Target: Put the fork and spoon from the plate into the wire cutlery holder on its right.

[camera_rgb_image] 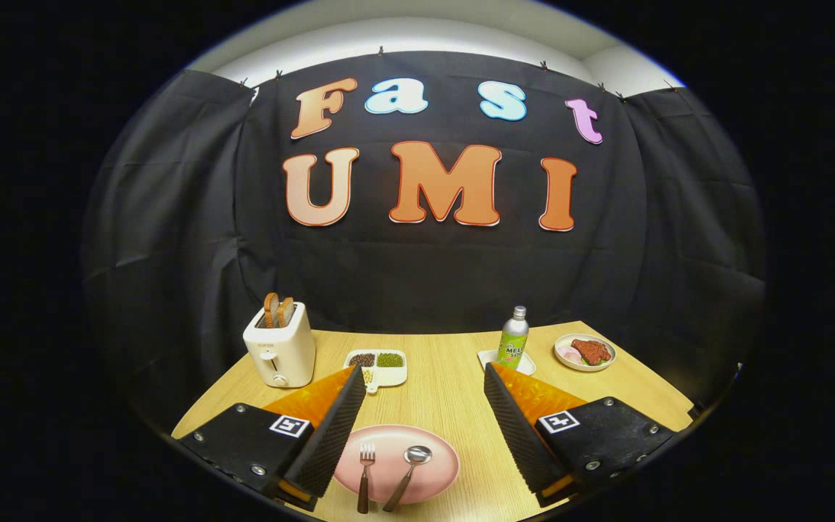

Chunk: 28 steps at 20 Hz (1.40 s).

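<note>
A: Where do we have the fork (366, 464) and spoon (410, 467)?

B: Both lie side by side on the pink plate (435, 471), fork to the left, spoon to the right, handles toward us and running off the plate's near rim. The plate sits on the wooden table (446, 395), low between our fingers.

A: And the gripper (420, 377)?

B: Spread wide, holding nothing; the left finger overlaps the plate's left edge, so we lose that part of the rim. The right finger stands apart from it.

A: Can we see the wire holder?

B: We cannot make one out; the right finger covers the table beside the plate.

A: What else is around?

B: Beyond the fingers, a white toaster (280, 348) with bread slices at back left, a divided dish (377, 366) of beans partly behind the left fingertip, a green bottle (512, 337) on a small white tray (488, 358), and a plate of meat (584, 352) at back right.
</note>
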Available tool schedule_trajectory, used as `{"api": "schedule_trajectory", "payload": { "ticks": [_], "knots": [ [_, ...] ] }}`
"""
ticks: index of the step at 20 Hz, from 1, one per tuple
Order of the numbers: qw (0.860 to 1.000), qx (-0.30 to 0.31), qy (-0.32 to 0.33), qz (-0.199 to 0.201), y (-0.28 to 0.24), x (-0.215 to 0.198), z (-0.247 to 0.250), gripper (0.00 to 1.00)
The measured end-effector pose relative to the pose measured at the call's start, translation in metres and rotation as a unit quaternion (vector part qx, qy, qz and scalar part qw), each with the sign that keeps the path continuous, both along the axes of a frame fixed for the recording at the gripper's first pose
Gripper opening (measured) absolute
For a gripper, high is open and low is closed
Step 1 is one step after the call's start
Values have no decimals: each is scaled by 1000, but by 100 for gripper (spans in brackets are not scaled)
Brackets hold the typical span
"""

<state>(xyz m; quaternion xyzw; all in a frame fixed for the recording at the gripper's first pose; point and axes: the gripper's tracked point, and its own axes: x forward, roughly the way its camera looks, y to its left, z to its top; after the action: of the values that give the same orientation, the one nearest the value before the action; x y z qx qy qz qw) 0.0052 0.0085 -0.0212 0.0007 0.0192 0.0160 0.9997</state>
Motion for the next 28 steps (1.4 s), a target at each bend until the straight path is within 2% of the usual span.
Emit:
{"api": "schedule_trajectory", "payload": {
  "ticks": [5,10,18,24,28],
  "knots": [
    [1000,-19,20,10,8,2,-25,98],
    [997,-26,71,13,12,5,-74,99],
    [989,-33,144,6,10,2,-145,99],
    [980,-36,196,16,19,-2,-188,99],
    [972,-28,234,19,24,-3,-212,92]
  ]
}}
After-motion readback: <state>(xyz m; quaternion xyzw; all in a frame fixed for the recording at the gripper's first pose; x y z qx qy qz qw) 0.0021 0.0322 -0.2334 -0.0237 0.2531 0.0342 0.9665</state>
